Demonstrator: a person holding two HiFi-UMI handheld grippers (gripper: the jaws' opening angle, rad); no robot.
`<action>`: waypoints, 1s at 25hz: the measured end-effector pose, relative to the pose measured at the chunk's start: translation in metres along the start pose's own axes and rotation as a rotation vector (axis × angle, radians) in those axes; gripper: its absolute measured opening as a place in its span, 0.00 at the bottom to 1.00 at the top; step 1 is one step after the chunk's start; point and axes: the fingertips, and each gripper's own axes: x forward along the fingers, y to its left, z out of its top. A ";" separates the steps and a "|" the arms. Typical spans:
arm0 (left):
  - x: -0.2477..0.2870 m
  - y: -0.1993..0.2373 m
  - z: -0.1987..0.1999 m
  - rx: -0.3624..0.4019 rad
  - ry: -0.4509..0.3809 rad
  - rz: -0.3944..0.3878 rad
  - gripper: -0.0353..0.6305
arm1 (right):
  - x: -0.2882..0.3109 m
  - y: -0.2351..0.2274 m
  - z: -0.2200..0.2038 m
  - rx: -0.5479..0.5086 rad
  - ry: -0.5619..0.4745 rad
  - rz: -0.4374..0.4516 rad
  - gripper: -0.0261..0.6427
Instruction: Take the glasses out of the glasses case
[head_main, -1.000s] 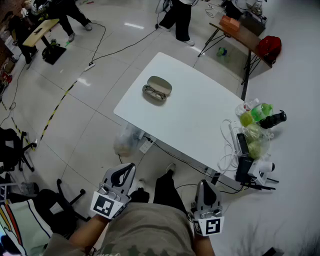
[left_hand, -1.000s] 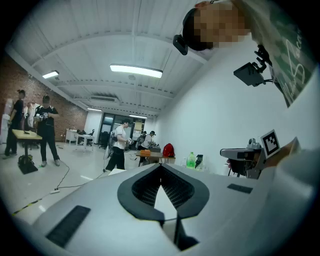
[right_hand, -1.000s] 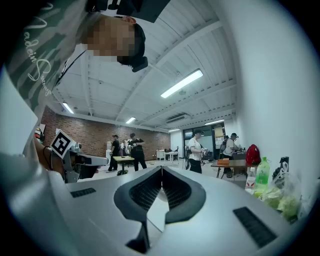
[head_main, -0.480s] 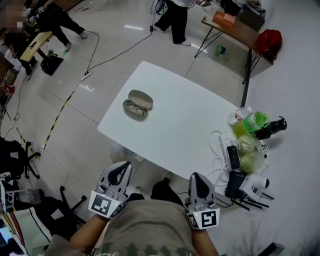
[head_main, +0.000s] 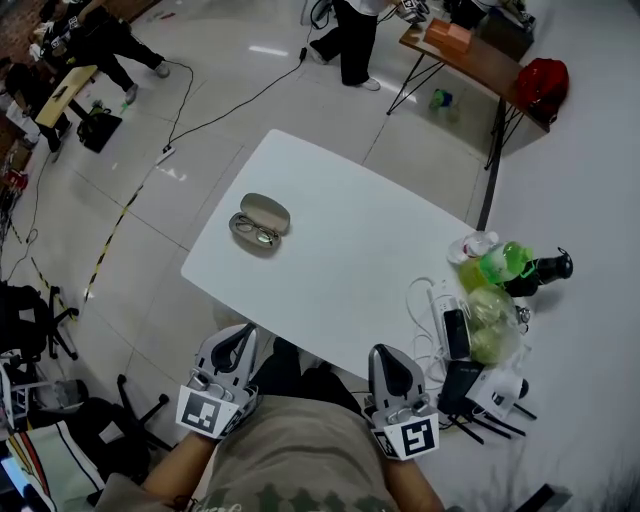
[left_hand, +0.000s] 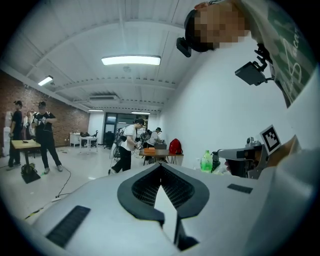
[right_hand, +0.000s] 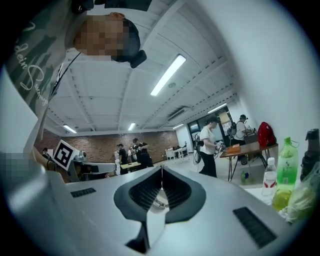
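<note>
An open grey glasses case (head_main: 260, 221) lies on the white table (head_main: 350, 260), toward its far left part, with the glasses (head_main: 252, 233) resting in its nearer half. My left gripper (head_main: 242, 335) is held close to my body, below the table's near edge, and is shut with nothing in it. To its right, my right gripper (head_main: 384, 354) is also shut and empty, well short of the case. In the right gripper view the glasses (right_hand: 158, 202) show small through the hollow behind the closed jaw tips (right_hand: 161, 170). The left gripper (left_hand: 161, 166) points out over the room.
Bottles (head_main: 510, 262), a bag of green things (head_main: 485, 315), a power strip and cables (head_main: 445, 330) crowd the table's right end. Behind the table stand people (head_main: 352, 35) and a wooden desk (head_main: 470, 60) with a red bag. Cables run over the floor.
The table and case have slid down and left in the head view and lie nearer my grippers. Both grippers stay shut and low by my body.
</note>
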 end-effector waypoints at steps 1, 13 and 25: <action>0.007 0.003 0.002 0.010 0.007 -0.004 0.07 | 0.004 -0.003 -0.002 -0.008 0.005 -0.006 0.06; 0.054 0.045 0.007 -0.015 0.016 -0.049 0.07 | 0.077 0.004 -0.009 -0.076 0.051 0.023 0.06; 0.068 0.092 -0.005 -0.038 0.035 0.009 0.07 | 0.190 0.035 -0.045 -0.169 0.271 0.308 0.06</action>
